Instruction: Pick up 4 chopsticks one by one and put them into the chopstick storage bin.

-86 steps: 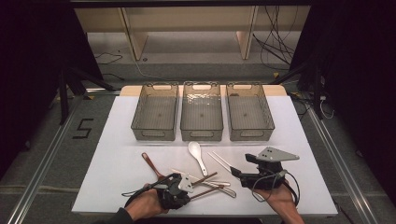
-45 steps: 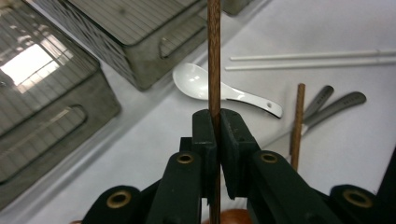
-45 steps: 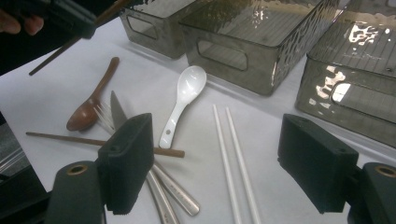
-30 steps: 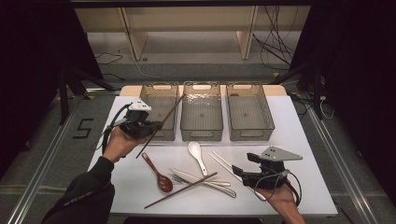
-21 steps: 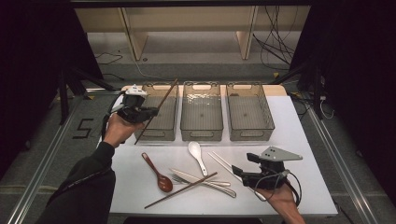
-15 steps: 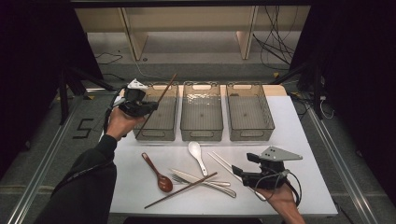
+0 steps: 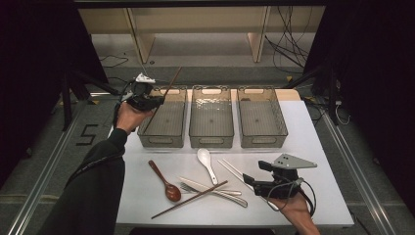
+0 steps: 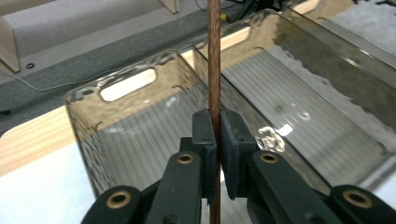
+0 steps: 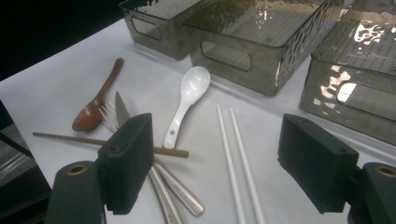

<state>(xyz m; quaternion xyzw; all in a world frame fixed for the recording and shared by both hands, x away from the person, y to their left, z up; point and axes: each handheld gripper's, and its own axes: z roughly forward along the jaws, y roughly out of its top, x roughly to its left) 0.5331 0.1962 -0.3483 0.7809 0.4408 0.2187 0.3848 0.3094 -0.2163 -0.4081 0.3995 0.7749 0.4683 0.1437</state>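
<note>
Left gripper [image 7: 155, 102]: you hold it at the upper left of the high view, over the near-left rim of the left bin; its black jaws are pinched tight on a brown chopstick.
Brown chopstick [image 8: 214, 60]: a thin, round rod with a reddish wood grain; in the left gripper view it runs straight up the middle of the frame between the two pads, and in the high view it slants up and to the right over the left bin.
Right gripper [image 9: 224, 168]: you rest it at the lower right of the high view, jaws spread wide with nothing between the blocky black pads.
Left bin [image 7: 147, 134]: smoky clear plastic, rectangular, with a ribbed floor, rippled walls and a slot handle at each end.
Middle bin [image 7: 211, 142]: same make, just beside the left one.
Right bin [image 7: 262, 142]: same again, at the right end of the row.
Table [image 7: 313, 147]: flat matte white top with a pale wooden strip at the far edge.
Second brown chopstick [image 7: 190, 199]: lies slantwise at lower centre, across the metal fork.
Wooden spoon [image 7: 165, 182]: dark, glossy, oval bowl.
White spoon [image 7: 206, 163]: smooth ceramic, deep bowl.
White chopsticks [image 9: 236, 163]: a pale pair, side by side.
Metal fork [image 7: 215, 193]: shiny steel.
Floor marking [image 7: 87, 133]: a white "5" at the left of the high view.
</note>
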